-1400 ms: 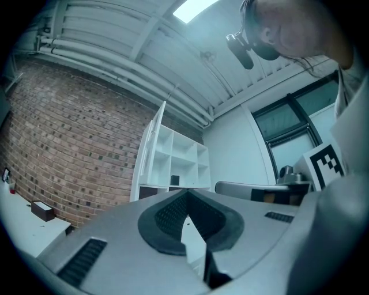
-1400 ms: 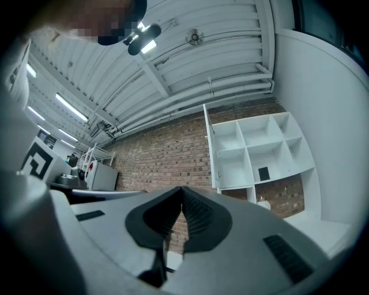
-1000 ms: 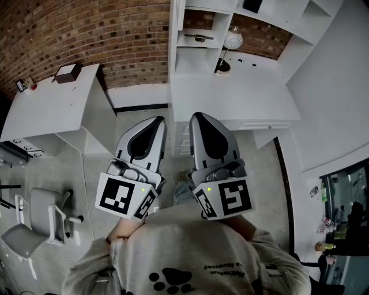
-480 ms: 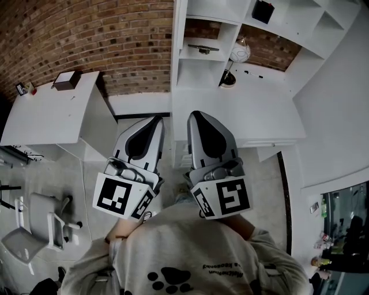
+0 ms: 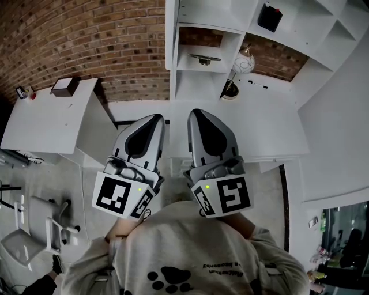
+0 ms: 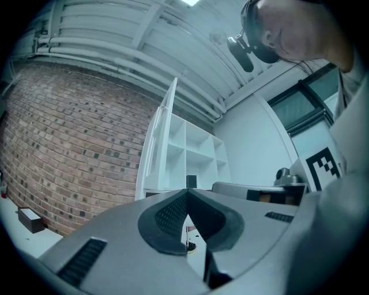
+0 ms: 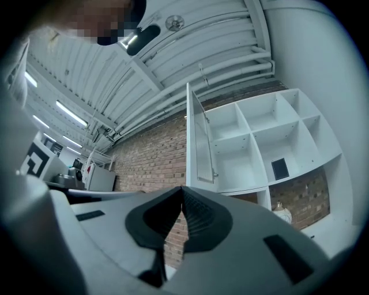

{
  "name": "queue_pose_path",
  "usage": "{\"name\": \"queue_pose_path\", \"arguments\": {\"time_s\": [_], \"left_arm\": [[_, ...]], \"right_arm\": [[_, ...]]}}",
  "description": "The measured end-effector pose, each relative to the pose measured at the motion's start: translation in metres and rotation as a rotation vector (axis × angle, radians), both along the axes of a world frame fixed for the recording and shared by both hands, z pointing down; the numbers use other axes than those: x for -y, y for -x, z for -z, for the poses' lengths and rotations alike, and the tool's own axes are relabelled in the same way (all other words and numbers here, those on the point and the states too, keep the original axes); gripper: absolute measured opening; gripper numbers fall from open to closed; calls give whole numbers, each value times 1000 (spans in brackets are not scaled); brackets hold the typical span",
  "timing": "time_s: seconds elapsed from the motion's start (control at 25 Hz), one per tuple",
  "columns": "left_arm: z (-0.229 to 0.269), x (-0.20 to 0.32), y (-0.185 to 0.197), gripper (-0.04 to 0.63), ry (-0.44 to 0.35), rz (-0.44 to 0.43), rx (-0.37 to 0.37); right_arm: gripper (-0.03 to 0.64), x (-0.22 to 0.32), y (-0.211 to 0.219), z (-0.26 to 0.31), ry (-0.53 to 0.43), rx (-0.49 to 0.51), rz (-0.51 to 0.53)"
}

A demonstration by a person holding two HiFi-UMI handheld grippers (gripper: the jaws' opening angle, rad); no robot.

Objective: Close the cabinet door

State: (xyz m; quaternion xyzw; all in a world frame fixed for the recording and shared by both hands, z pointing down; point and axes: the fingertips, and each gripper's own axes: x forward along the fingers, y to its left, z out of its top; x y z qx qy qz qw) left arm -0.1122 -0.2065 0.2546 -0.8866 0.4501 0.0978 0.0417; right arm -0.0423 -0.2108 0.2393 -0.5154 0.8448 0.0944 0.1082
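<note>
The white cabinet [image 5: 207, 40] stands over a white desk against the brick wall. Its door [image 5: 171, 34] hangs open on the left side and shows edge-on in the head view. The right gripper view shows the door [image 7: 196, 135] swung out, with a small handle on it; the left gripper view shows the door [image 6: 163, 135] as a thin white panel. My left gripper [image 5: 157, 118] and right gripper [image 5: 195, 113] are side by side before my chest, pointing at the cabinet and well short of it. Both are shut with nothing in them.
A black box [image 5: 270, 16] sits in an upper shelf compartment, and a round lamp [image 5: 244, 62] stands on the desk [image 5: 271, 124]. At the left are a white table [image 5: 46, 121] carrying a brown box [image 5: 63, 86] and a chair [image 5: 31, 227].
Cabinet and desk have slid down the head view and grown larger as I came closer. Both grippers keep their place before my chest, still shut.
</note>
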Motion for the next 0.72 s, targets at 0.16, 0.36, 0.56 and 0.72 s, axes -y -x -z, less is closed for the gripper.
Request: {"name": "queue_pose_path", "arguments": {"time_s": [0.16,0.36,0.56,0.72], "left_arm": [[2,25,-13,7,-14,16,-5],[-1,42,-23,7,-9,27,7],[-2,53,-20,7,-15,36,5],[0,62,-18,8,-20,29,-1]], "right_arm": [[20,26,-13,2,-15,4,18],[20,46,-22,-3,-4,17,34],[18,56,-19,-6,-6,11,48],[18,64,-13,-4,-16,-8,56]]}}
